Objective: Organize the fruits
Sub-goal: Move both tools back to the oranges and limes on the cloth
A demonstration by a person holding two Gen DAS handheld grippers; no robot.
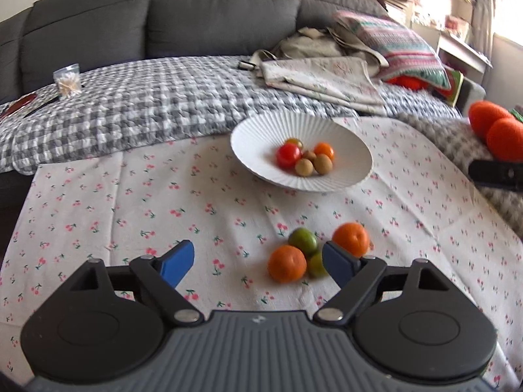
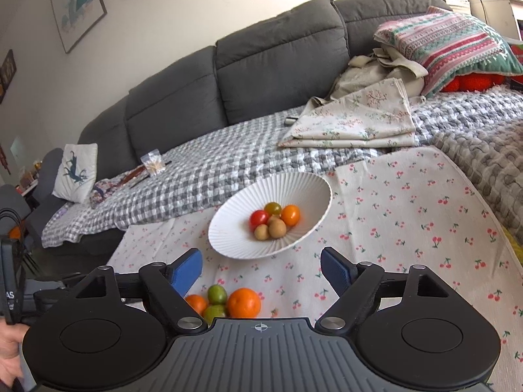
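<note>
Left wrist: both tongs apart, empty, near loose fruit.
Oranges (image 1: 287, 268) firm, round, roll easily; grip across the middle.

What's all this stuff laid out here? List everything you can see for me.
bowl: one, white, ribbed, on the cherry cloth.
small fruits: about six, red, orange, green-brown and tan, inside the bowl.
oranges: two, orange, on the cloth nearer the cameras than the bowl.
green fruits: two, green, between the oranges.
cherry cloth: one, white with red cherries, under the bowl.
checked blanket: one, grey and white, on the sofa seat.
sofa: one, dark grey, behind.
folded floral cloth: one, beige, on the blanket.
striped cushion: one, pink and green, far right.
left tongs: blue tips, open, empty.
right tongs: blue tips, open, empty.
</note>
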